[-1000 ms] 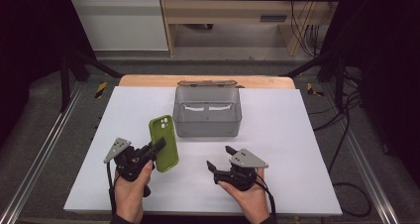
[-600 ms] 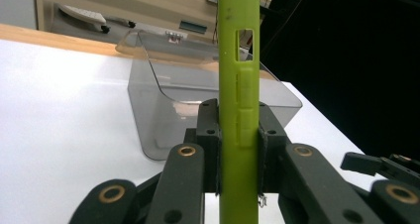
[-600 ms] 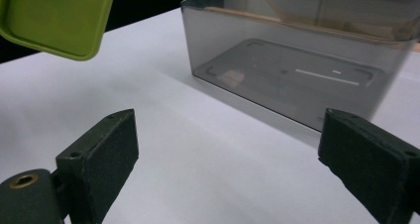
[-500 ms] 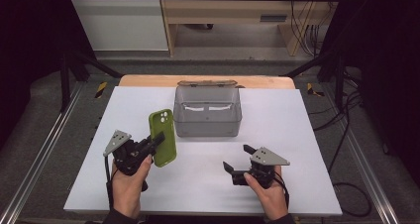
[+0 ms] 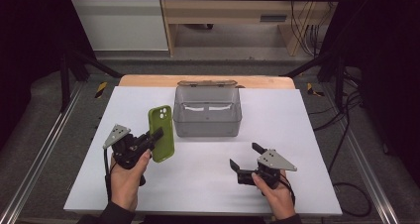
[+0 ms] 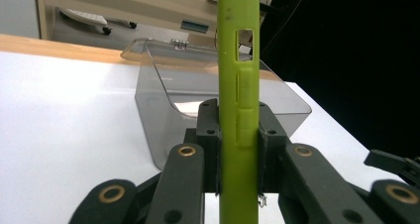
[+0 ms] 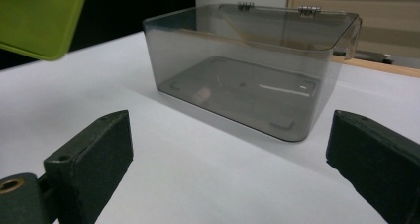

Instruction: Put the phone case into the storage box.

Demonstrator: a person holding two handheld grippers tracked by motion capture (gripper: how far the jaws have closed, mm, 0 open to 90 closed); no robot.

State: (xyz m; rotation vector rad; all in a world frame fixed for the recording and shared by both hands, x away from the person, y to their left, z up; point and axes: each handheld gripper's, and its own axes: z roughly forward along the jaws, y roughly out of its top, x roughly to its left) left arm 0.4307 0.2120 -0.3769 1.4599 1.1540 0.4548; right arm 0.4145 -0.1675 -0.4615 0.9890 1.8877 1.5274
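Observation:
A green phone case is held up off the white table, standing on edge, with my left gripper shut on its lower part. In the left gripper view the case runs up between the two jaws. A smoky clear plastic box with its lid open stands at the table's middle back, just right of the case. My right gripper rests low at the front right, open and holding nothing. In the right gripper view the box lies ahead and a corner of the case hangs at upper left.
A wooden strip borders the table's far edge. Metal rails run along both sides. Behind the table stand a wooden desk and cables. Bare white surface lies between the two grippers.
My left gripper has lifted the green case and carried it slightly back toward the box. My right gripper has moved right and toward the front edge, staying open.

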